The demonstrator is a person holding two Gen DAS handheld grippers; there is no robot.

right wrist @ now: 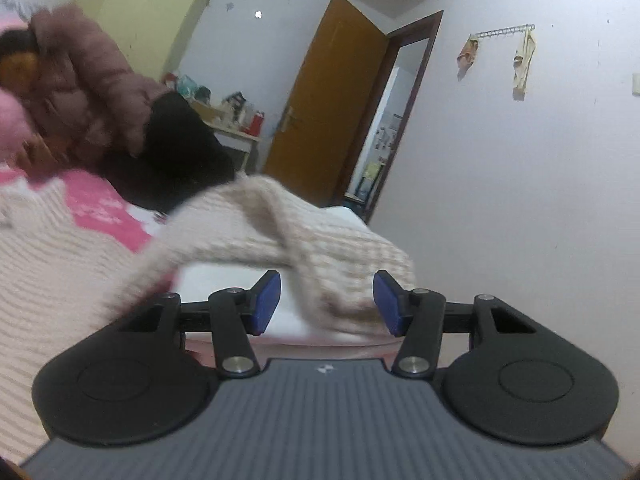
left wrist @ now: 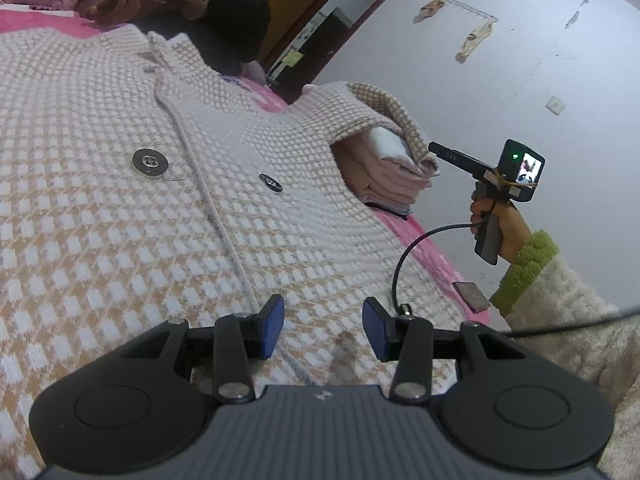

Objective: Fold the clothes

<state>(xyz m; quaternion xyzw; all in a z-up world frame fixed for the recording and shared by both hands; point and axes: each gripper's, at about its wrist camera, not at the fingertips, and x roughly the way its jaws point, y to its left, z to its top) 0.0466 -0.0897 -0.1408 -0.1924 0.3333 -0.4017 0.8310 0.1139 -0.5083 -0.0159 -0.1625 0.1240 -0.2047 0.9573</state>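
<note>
With both the left gripper (left wrist: 323, 328) and right gripper (right wrist: 327, 300) spread and empty, the cardigan's sleeve (left wrist: 384, 120) (draped over folded clothes (left wrist: 384, 178)) was judged liable to slip unfolded.

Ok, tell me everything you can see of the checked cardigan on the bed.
The cardigan is a chunky knit in a beige-and-white check, spread flat, front up, over the pink bedcover. A corded edge runs down its front, with a large silver button on one side and a smaller dark button on the other. One sleeve is draped over a stack of folded clothes. The left tool hovers open above the hem; neither tool grips it.
</note>
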